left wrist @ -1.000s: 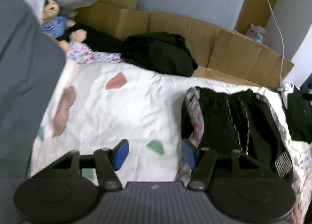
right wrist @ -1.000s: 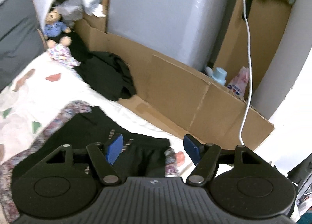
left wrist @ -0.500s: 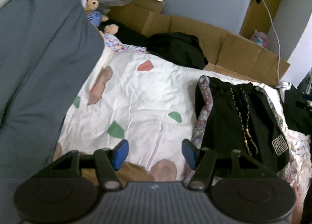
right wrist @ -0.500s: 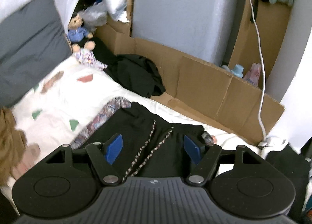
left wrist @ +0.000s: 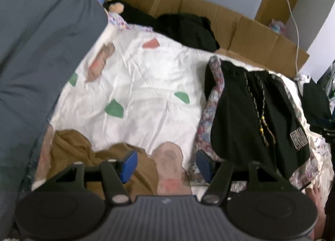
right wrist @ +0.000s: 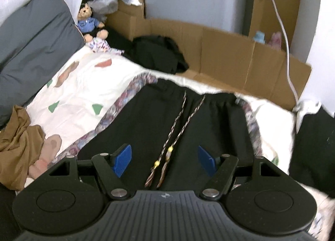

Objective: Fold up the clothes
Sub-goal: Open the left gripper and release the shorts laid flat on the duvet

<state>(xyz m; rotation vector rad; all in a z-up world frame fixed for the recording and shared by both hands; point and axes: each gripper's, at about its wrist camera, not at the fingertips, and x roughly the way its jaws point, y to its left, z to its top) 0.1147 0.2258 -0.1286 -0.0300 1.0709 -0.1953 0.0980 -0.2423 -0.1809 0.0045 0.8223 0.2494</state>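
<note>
Black shorts [right wrist: 159, 119] with floral side stripes and braided drawstrings [right wrist: 180, 119] lie flat on a white bedsheet [right wrist: 88, 86]. My right gripper [right wrist: 165, 159] is open and empty, hovering over the shorts' lower part. In the left wrist view the shorts [left wrist: 247, 115] lie at the right. My left gripper [left wrist: 166, 163] is open and empty above the sheet's [left wrist: 146, 86] near edge. A crumpled brown garment [left wrist: 83, 153] lies under its left finger; it also shows in the right wrist view [right wrist: 18, 142].
A grey pillow [left wrist: 37, 52] fills the left. A teddy bear [right wrist: 88, 23] and a black clothes pile [right wrist: 159, 54] sit at the back, before cardboard walls [right wrist: 230, 52]. A white cable [right wrist: 278, 21] hangs at right. More dark clothing [left wrist: 316, 102] lies at the right edge.
Both grippers have pulled back and risen, widening the view. The brown garment has come into view at the near left. Both grippers stayed open.
</note>
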